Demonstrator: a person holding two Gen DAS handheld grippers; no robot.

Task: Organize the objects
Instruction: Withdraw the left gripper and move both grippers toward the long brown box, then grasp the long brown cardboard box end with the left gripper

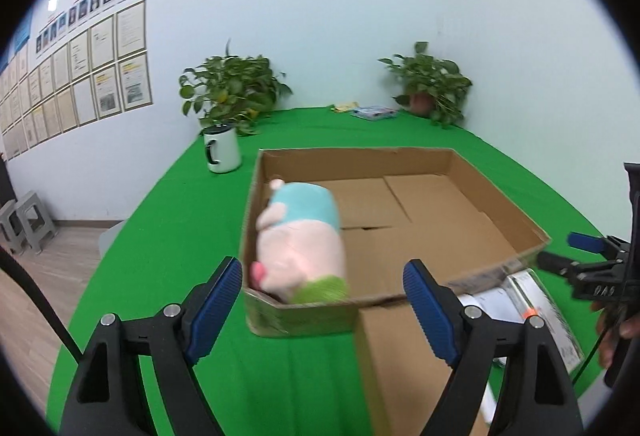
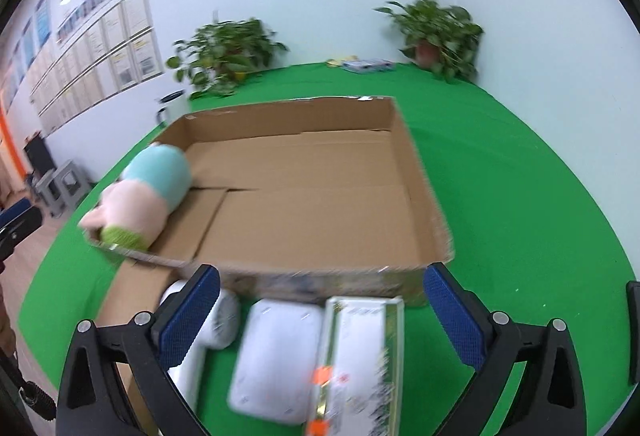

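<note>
My left gripper point(image 1: 322, 294) is spread wide and holds nothing. Just ahead of it and slightly left of centre, the pink, teal and green plush toy point(image 1: 300, 236) lies in the near left corner of the shallow open brown cardboard box point(image 1: 496, 195), leaning on the left wall, its green end against the near wall. The box sits on the green cloth-covered table point(image 1: 168, 236).

My right gripper point(image 2: 320, 316) is also wide open and empty. Below and between its blue-padded fingers point(image 2: 188, 316), in front of the box's near wall, lie three things side by side: a white handled device point(image 2: 212, 328) at the left, partly behind my left finger, a flat white rounded pad point(image 2: 280, 356) in the middle, and a long white-and-gold carton with orange marks point(image 2: 360, 364) at the right. From here the plush toy sits far to the left, well apart from these fingers.
</note>
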